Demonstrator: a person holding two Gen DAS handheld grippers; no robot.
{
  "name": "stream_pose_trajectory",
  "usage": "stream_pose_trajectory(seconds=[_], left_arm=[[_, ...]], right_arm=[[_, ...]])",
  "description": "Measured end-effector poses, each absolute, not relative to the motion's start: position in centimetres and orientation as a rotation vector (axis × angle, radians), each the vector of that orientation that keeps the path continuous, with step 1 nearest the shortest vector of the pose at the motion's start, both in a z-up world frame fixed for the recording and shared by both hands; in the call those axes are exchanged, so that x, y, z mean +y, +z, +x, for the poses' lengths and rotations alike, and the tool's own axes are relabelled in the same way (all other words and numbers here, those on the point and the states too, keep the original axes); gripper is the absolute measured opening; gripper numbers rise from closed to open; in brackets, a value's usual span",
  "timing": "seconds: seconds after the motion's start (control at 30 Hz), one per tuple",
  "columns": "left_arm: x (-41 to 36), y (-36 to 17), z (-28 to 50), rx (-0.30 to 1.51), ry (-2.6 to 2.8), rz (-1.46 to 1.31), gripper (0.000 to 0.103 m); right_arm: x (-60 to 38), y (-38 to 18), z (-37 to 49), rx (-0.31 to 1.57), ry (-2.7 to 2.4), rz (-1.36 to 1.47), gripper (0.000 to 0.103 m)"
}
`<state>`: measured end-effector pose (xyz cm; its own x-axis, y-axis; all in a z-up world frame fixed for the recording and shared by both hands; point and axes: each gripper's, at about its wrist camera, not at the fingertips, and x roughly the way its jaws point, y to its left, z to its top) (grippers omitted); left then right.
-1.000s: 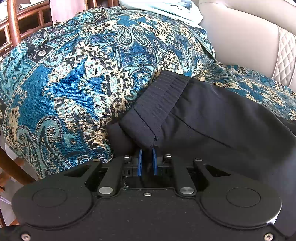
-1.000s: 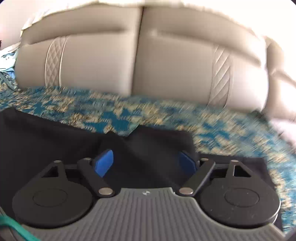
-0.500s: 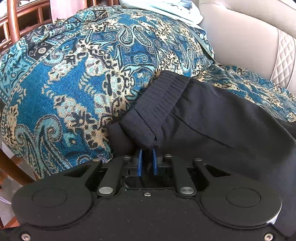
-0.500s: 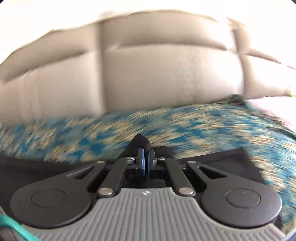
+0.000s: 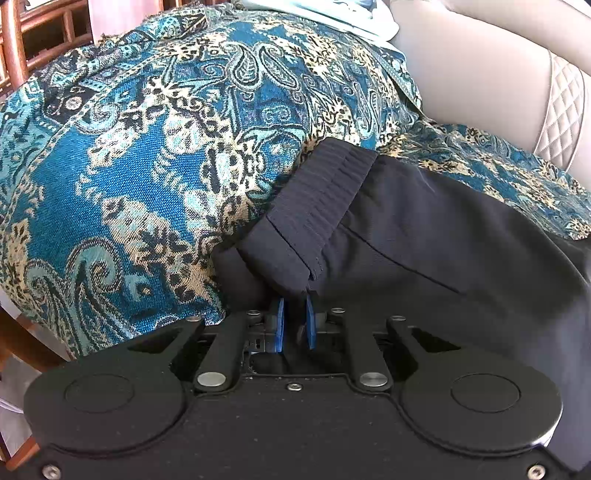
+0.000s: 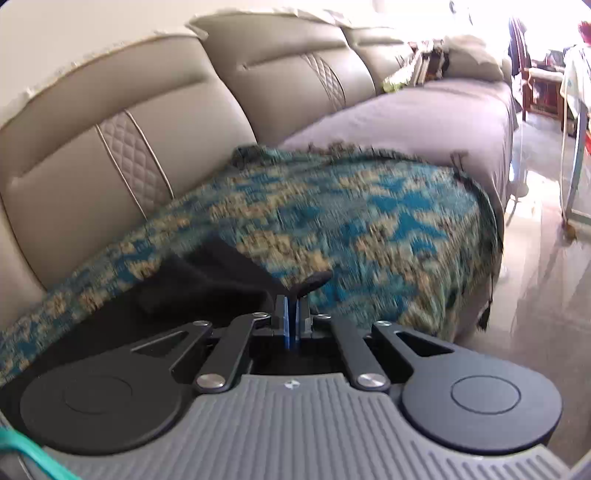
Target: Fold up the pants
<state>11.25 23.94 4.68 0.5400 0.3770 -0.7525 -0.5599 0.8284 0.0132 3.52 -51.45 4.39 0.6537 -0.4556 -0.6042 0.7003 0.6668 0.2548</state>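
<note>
Black pants (image 5: 424, 236) lie on a blue paisley throw (image 5: 147, 155) spread over a sofa seat. The ribbed waistband (image 5: 317, 206) runs up from my left gripper (image 5: 294, 314), which is shut on its near corner, cloth pinched between the blue pads. In the right wrist view my right gripper (image 6: 291, 306) is shut on a thin black hem end of the pants (image 6: 207, 280), lifted slightly and pulled taut over the throw (image 6: 351, 221). The rest of that leg trails away to the lower left.
Beige leather sofa backrests (image 6: 122, 147) rise behind the throw. A grey-covered seat (image 6: 424, 110) continues to the right, with shiny floor (image 6: 546, 295) past the sofa edge. A wooden chair frame (image 5: 14, 44) stands at the far left and pale folded cloth (image 5: 332, 14) lies on the armrest.
The right gripper went from open over the leg end to shut on the hem, then rolled and swung right with it. The left gripper kept still, holding the waistband.
</note>
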Motion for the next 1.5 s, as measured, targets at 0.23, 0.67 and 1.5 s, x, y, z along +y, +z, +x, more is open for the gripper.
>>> stream_pose_trajectory(seconds=[0.23,0.67,1.5], left_arm=[[23.8,4.6,11.2,0.831,0.563,-0.233,0.014],[23.8,4.5,11.4,0.827,0.565,-0.21,0.014],[23.6,4.3,11.5,0.825,0.565,-0.157,0.015]], right_arm=[[-52.0,3.1,3.0,0.585,-0.642,0.594,0.017],[-53.7,1.7,0.6,0.595,-0.792,0.693,0.051],[-52.0,3.1,2.5,0.576,-1.009,0.418,0.037]])
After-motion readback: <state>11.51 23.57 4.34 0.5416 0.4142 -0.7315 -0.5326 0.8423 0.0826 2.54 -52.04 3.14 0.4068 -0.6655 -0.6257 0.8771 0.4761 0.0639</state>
